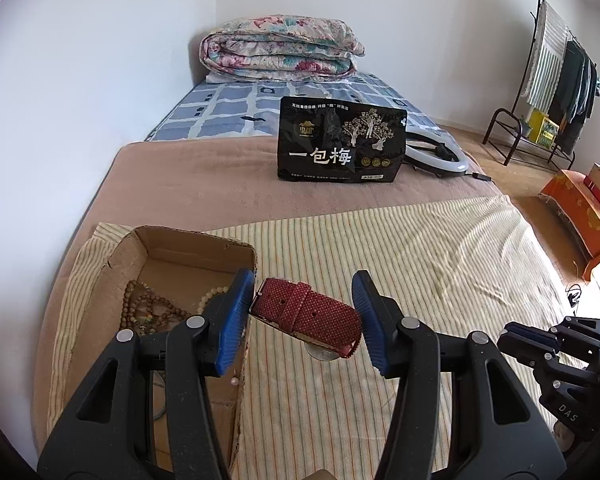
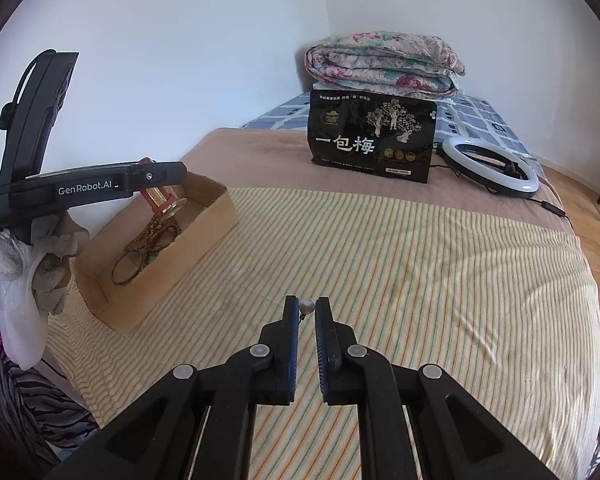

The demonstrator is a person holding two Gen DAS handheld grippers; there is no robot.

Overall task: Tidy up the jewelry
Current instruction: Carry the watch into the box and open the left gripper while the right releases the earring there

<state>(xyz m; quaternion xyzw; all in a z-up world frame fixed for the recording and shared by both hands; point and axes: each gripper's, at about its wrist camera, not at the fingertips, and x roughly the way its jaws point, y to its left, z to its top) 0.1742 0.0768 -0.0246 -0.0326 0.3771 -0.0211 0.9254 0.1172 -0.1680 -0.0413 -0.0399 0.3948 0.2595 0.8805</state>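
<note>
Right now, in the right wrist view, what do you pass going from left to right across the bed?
Left gripper holding the red watch → cardboard box of bead strings → right gripper pinching a pearl → black snack bag → ring light.

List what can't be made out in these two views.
- Watch dial: in the left wrist view it faces down under the red strap; in the right, the left gripper covers it.
- Box near end: left wrist view, hidden behind the finger.
- Pearl in the right gripper: too small to tell what hangs from it.
- Bag fine print: too small in both.
- Clothes rack: right wrist view, cut off by the edge.
</note>
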